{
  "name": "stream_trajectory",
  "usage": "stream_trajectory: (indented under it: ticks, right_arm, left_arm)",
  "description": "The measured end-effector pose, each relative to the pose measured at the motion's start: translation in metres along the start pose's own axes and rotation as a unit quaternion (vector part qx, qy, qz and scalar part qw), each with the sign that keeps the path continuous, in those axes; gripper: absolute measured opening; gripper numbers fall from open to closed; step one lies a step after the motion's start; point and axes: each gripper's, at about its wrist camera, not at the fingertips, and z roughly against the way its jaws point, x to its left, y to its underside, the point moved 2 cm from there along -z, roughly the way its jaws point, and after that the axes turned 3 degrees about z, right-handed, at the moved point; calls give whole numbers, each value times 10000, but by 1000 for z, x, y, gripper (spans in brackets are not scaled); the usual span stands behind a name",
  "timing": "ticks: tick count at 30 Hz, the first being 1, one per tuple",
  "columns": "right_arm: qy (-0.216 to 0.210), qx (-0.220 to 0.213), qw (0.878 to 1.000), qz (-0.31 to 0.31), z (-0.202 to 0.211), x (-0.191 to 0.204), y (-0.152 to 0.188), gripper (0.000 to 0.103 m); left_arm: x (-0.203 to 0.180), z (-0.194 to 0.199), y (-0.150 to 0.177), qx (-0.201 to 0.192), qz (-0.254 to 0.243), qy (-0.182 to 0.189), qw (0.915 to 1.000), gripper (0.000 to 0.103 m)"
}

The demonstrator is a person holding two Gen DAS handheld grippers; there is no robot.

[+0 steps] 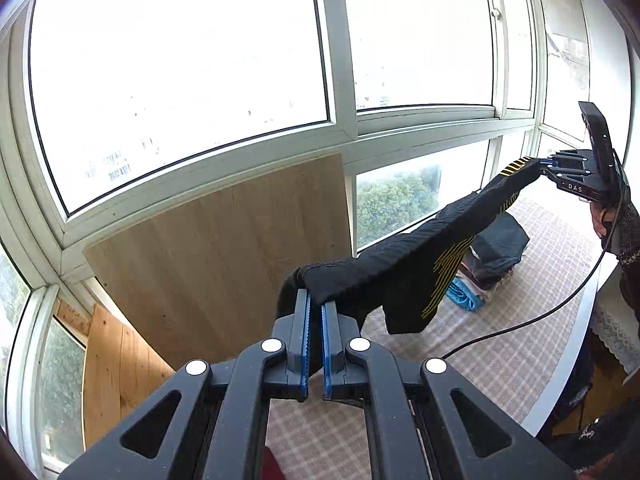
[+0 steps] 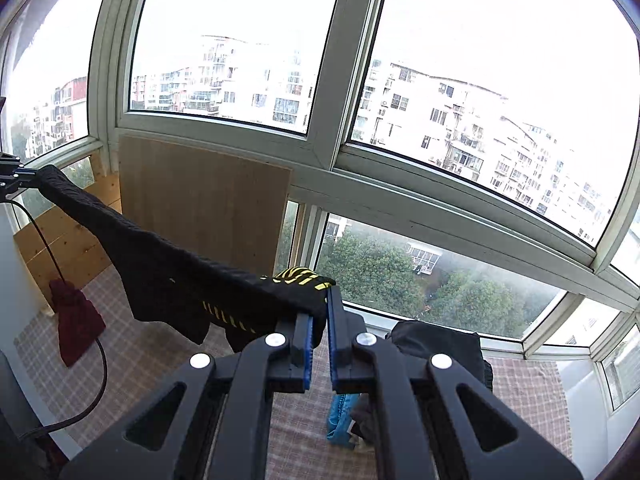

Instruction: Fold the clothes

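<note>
- Black garment (image 1: 404, 276) with yellow stripes hangs in the air, stretched between the two grippers above the checked worktop (image 1: 500, 344), not touching it.
- Left gripper (image 1: 315, 308) has its fingers clamped on one end of the fabric; right gripper (image 2: 320, 304) has its fingers clamped on the other end, by the yellow-striped band.
- Middle of the cloth sags and a flap droops below the taut edge.
- To do this step well, I judge both ends should be kept level and evenly tensioned, so the flap hangs straight before lowering.
- Lay it on bare cloth near the worktop's middle, away from the pile of clothes (image 1: 492, 256) at the far edge and the dark red item (image 2: 76, 320).
- Watch the cable (image 1: 560, 304) trailing across the worktop.
</note>
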Motion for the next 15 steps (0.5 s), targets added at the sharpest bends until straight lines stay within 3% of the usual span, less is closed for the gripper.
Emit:
stream_trajectory:
  ticks: [4, 7, 9, 11, 15]
  right_arm:
    - [-261, 462, 9985, 137, 2, 32, 68, 6]
    - [-666, 1154, 9911, 41, -20, 68, 155, 6]
    - [-911, 1724, 9808, -102, -36, 94, 217, 6]
    - [-984, 2225, 9696, -276, -49, 112, 273, 6]
    - [-1086, 3193, 9393, -626, -73, 148, 383, 6]
  left_arm:
    - [-22, 8, 44, 261, -201, 48, 9994, 4]
    - [-42, -8, 110, 794, -277, 127, 9964, 4]
    - [-56, -25, 165, 1256, -119, 414, 9911, 4]
    - [-70, -47, 226, 1767, 114, 699, 9817, 4]
    - [-99, -96, 344, 2861, 396, 1155, 9504, 4]
